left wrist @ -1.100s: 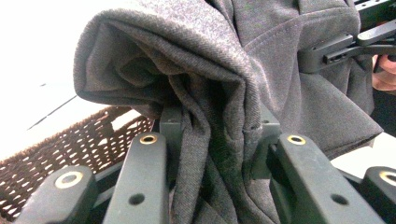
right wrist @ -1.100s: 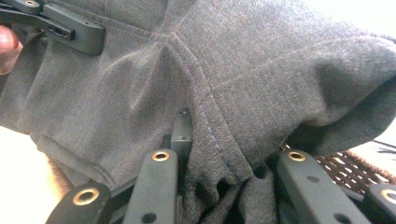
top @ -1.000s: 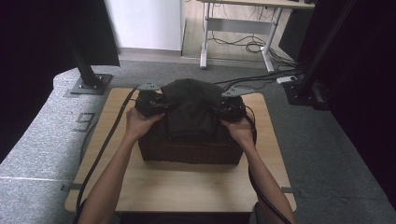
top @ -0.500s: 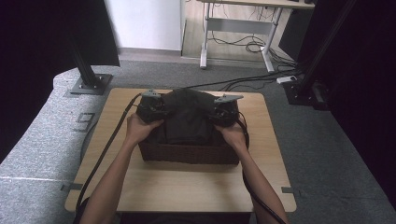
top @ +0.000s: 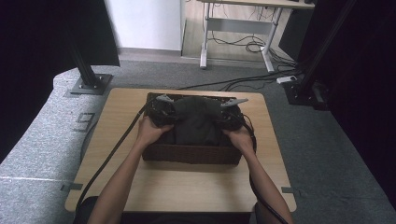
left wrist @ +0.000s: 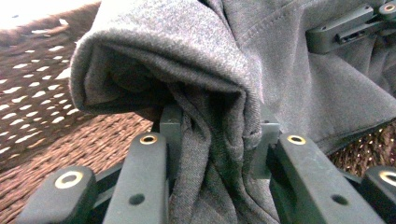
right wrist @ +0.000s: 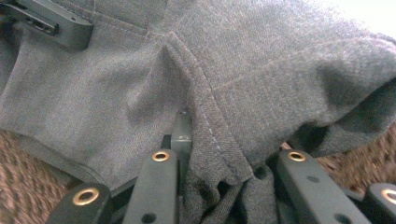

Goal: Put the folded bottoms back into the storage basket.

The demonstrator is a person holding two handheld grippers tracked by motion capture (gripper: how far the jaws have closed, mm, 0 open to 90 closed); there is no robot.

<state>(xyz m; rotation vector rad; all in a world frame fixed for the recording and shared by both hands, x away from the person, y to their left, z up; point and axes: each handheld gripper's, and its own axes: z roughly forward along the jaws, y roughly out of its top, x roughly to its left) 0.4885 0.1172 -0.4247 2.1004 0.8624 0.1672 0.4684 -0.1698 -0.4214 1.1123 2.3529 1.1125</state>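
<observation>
The grey garment [top: 196,122] lay bundled in the dark woven basket [top: 189,154], its folds heaped above the rim. In the left gripper view the garment [left wrist: 219,70] formed a rolled fold above the basket's weave [left wrist: 42,93], and a bunch of its cloth ran down between my two black jaws, which pressed on it from both sides. My left gripper [left wrist: 217,135] was thus clamped on the garment at its left end [top: 161,109]. In the right gripper view a seamed part of the garment [right wrist: 224,84] likewise passed between my jaws and was pinched there, so my right gripper [right wrist: 224,149] gripped its right end [top: 229,114]. My hands [top: 150,130] rested at the basket's two sides. The basket stood on the far half of the wooden table [top: 187,186], which was set on grey carpet [top: 42,140].
</observation>
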